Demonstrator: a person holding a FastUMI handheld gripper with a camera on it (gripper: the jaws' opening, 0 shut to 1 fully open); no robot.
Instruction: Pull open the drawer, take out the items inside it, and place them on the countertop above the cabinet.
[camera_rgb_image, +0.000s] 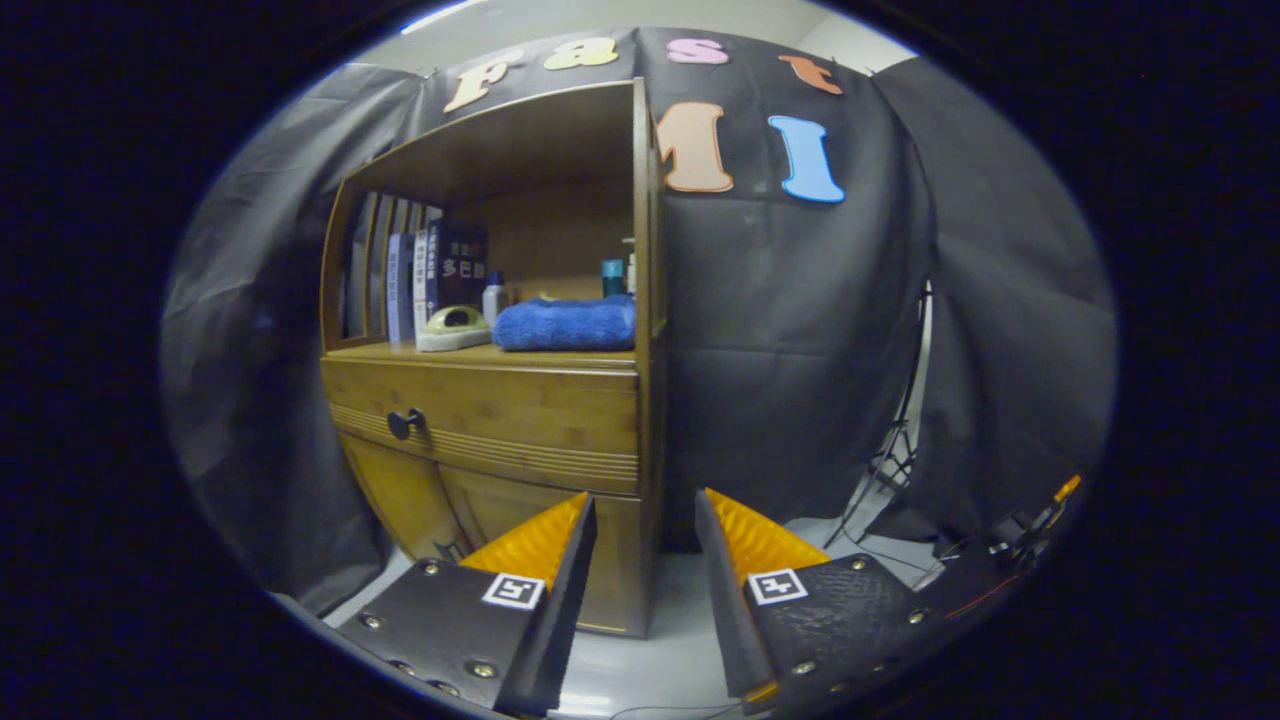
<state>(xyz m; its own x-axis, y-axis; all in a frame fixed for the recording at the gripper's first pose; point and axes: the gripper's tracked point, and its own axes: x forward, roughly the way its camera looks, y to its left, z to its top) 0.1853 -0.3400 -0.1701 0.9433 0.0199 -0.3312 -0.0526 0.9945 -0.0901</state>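
Note:
A wooden cabinet (600, 440) stands ahead and to the left of my fingers. Its drawer (500, 415) is closed, with a dark round knob (405, 423) near its left end. On the countertop (470, 354) above the drawer lie a folded blue towel (566, 325), a pale tape dispenser (452, 327), a small bottle (494, 298) and a row of books (425, 275). My gripper (645, 510) is open with nothing between its fingers. It is well back from the cabinet, aimed at the cabinet's right front corner.
Two lower cabinet doors (470, 510) sit below the drawer. Black cloth hangs behind and beside the cabinet. A tripod stand (895, 450) and cables (1000, 560) stand on the pale floor to the right.

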